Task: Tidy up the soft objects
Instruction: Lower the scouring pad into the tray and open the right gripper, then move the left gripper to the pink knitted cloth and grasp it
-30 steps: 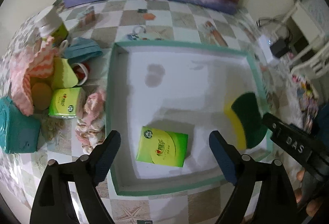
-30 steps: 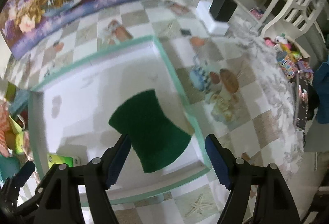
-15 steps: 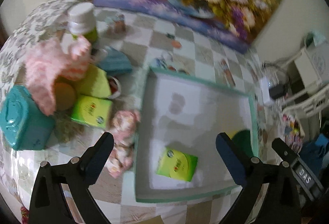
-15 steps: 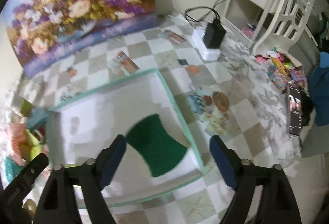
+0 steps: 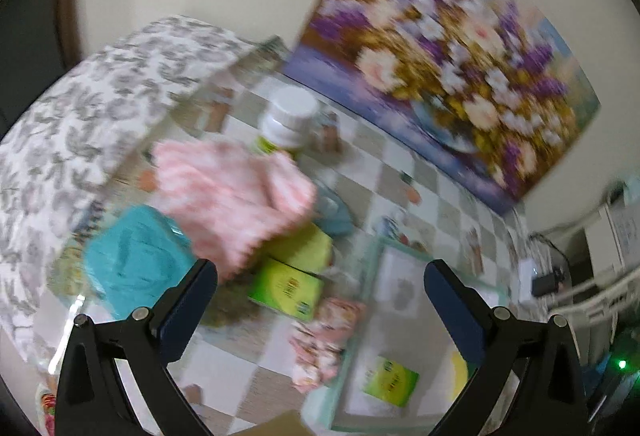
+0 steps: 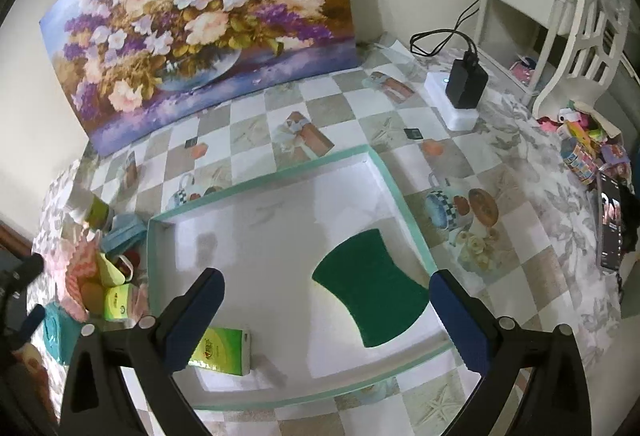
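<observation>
Left wrist view, blurred by motion: the left hand-held gripper (image 5: 320,300) is spread wide with nothing between its fingers, above the checkered counter (image 5: 400,196). The landmark here is the teal-rimmed white tray (image 5: 404,320). Inside it lies one green tissue pack (image 5: 390,381); its printing is too blurred to read. A yellow sponge edge (image 5: 456,376) shows at the tray's right side. Just left of the tray sits a pink patterned cloth bundle (image 5: 320,340). Further left are a second green tissue pack (image 5: 286,288), a pink knitted cloth (image 5: 232,196), a teal container (image 5: 132,260) and one white-capped bottle (image 5: 288,124). A flower painting (image 5: 444,64) leans on the wall beyond. Right wrist view, sharp: the right hand-held gripper (image 6: 326,316) is likewise fully released, gripping nothing, hovering over the tray's (image 6: 384,172) near edge. In the tray rest one green scouring sponge (image 6: 370,286), toward its right wall, and one green tissue pack (image 6: 220,350), near its front left corner; the label is too small to read. Left of the tray lies the pile of soft things (image 6: 100,276). Beyond the tray's right corner a black charger (image 6: 466,78) stands on a white power strip (image 6: 452,104).
</observation>
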`<action>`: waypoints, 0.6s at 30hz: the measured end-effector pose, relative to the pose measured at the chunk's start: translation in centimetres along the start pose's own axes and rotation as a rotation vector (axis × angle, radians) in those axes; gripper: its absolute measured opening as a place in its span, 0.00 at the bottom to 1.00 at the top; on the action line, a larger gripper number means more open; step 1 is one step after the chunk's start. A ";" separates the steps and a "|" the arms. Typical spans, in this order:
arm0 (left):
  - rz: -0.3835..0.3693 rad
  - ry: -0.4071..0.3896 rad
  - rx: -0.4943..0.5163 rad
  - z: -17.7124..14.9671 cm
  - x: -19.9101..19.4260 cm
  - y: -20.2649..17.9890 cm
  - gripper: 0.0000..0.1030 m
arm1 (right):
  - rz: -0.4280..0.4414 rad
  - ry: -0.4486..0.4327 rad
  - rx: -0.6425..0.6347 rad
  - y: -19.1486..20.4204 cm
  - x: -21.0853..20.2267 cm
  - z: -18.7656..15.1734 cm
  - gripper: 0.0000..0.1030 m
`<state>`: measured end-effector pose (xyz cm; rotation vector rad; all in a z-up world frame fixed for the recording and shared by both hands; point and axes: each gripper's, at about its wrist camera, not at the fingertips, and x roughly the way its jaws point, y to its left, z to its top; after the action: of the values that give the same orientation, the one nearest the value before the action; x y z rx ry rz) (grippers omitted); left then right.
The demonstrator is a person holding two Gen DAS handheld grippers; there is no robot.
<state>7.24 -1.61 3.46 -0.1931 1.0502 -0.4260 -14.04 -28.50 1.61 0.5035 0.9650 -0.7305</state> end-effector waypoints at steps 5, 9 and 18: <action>0.148 -0.060 -0.042 1.2 -1.5 3.4 1.00 | 0.020 0.020 -0.064 2.1 0.7 -0.4 1.00; 0.177 -0.100 -0.107 1.9 -2.7 6.1 1.00 | 0.039 0.036 -0.120 4.3 1.3 -0.9 1.00; 0.193 -0.105 -0.196 2.7 -2.5 9.3 1.00 | 0.103 0.052 -0.200 9.4 1.9 -1.6 1.00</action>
<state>10.82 7.74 3.47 -0.2831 0.9961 -0.1367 -7.22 -21.88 -0.18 0.3956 1.0409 -0.5236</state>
